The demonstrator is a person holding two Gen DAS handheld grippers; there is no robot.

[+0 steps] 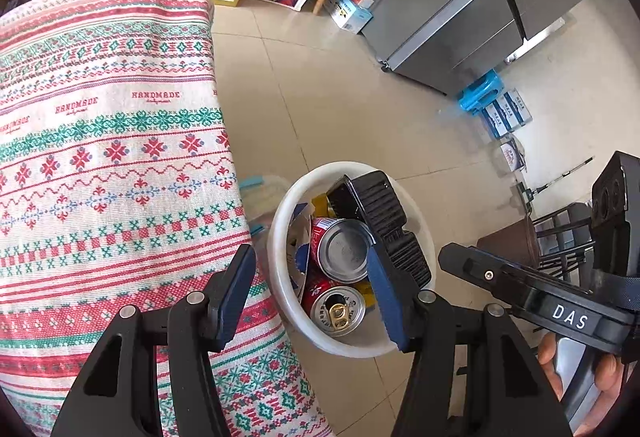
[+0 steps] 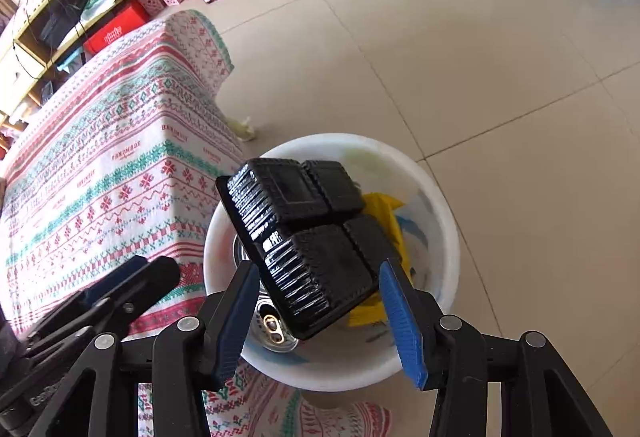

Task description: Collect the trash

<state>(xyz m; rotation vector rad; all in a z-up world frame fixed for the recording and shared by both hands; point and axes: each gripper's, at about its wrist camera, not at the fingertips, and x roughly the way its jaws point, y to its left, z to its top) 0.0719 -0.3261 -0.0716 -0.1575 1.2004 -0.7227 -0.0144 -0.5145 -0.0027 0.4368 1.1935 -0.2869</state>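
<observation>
Hanging over the white bin (image 2: 448,237), the right gripper (image 2: 320,313) is seen part-open w/ jaws not pressing the black plastic tray (image 2: 304,237), which leans on the bin's rim above two cans (image 1: 344,249) & yellow wrappers (image 2: 384,205). Left gripper (image 1: 312,297) is held part-open, empty, betw. patterned tablecloth (image 1: 112,141) & bin
</observation>
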